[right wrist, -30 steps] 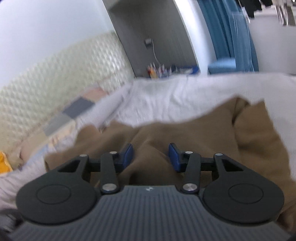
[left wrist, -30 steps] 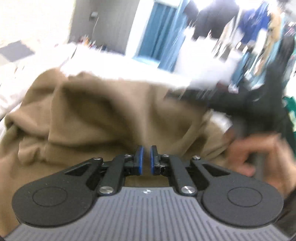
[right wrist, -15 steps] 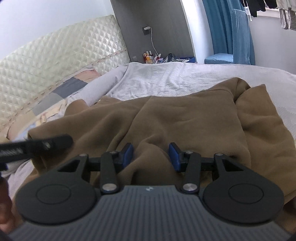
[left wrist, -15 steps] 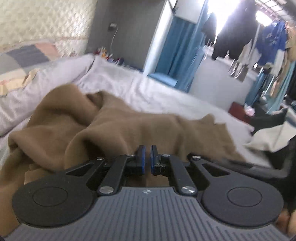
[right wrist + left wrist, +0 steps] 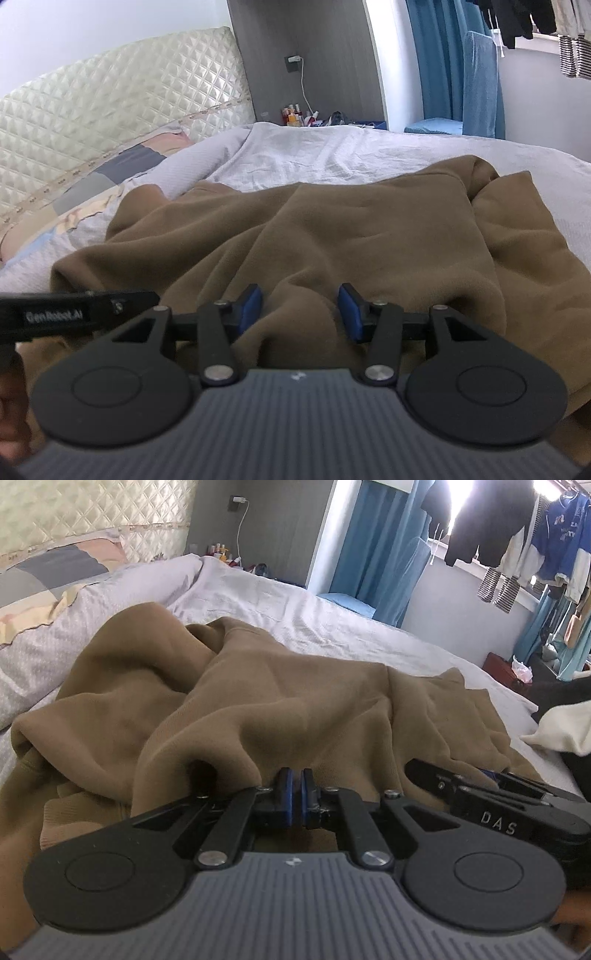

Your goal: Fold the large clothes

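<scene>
Gripping a soft, heavy brown garment (image 5: 295, 709) by its near hem, the left gripper (image 5: 295, 794) stays pinched shut on cloth while the right gripper (image 5: 300, 310) hovers half-open, a fold bulging between its pads.

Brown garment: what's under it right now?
The brown garment lies bunched on the white bedsheet, which shows all round its far edge. Anything beneath its folds is covered.

The brown garment (image 5: 369, 236) is thick, soft, matt fleecy cloth. The bedsheet (image 5: 332, 155) beneath is pale crinkled woven cloth. At ten o'clock, the headboard (image 5: 110, 96) is glossy quilted padding. Both the left gripper (image 5: 295, 775) and right gripper (image 5: 300, 295) are matt black plastic with shiny metal rivets, blue rubbery pads (image 5: 251, 302) and ribbed grey housings.
</scene>
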`<state>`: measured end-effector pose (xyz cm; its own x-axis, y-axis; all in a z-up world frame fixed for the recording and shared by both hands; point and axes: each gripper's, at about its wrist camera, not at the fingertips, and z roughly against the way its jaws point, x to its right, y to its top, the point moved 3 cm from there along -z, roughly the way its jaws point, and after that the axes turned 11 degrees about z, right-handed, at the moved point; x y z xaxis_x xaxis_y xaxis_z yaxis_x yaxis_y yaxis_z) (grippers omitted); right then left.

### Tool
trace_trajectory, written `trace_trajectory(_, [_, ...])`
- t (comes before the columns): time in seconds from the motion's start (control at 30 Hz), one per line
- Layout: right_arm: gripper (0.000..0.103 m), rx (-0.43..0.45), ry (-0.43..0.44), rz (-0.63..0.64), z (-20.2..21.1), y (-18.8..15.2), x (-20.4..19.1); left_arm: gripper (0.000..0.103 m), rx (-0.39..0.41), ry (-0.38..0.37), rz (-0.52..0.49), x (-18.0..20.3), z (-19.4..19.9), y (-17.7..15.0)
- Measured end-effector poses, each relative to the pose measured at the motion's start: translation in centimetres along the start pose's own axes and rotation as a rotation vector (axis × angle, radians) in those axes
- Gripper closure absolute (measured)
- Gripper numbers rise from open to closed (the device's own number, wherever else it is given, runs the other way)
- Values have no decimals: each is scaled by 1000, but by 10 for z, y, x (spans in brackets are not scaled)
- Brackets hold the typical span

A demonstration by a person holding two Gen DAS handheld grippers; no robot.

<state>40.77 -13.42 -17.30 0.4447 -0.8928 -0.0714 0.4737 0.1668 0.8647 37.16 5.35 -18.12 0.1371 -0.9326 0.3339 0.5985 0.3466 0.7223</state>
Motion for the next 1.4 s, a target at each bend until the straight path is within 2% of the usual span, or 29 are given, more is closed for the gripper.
trace_trajectory(0.27, [53,17,-18,28,-6,-1,-2,96,25,30,-1,2,-7,-6])
trace_trajectory(0.37, [51,22,-7,-12,0,3,-1,95,56,14,0,4,2,-6])
trace_trajectory(0.43, [50,70,-2,-69,19,7,2,94,59,-2,26,3,14,-4])
trace_trajectory(0.53, [49,102,-24,-110,51,12,4,78,72,-11,66,-1,39,-2])
trace_trajectory(0.6, [48,92,-33,-109,72,15,3,66,78,-25,81,-3,59,-7])
trace_trajectory(0.7, [48,56,-33,-123,101,15,5,61,92,18,98,-5,86,-18])
trace_trajectory(0.83, [48,-45,-8,-212,132,4,14,61,75,-2,124,-4,114,-33])
trace_trajectory(0.93, [48,-140,-14,-221,154,-2,23,61,62,-8,147,-8,137,-45])
trace_trajectory(1.0, [48,-205,2,-236,170,-8,31,61,27,-32,119,-5,149,-52])
trace_trajectory(1.1, [48,-325,29,-205,195,-19,45,61,-8,-32,103,-10,168,-53])
trace_trajectory(1.17, [48,-404,17,-194,208,-25,58,61,-48,-36,137,-20,180,-50])
trace_trajectory(1.33, [46,-538,21,-290,221,-47,90,60,-160,25,202,-59,215,-49])
trace_trajectory(1.4, [45,-586,45,-353,216,-58,96,54,-193,71,246,-78,228,-49])
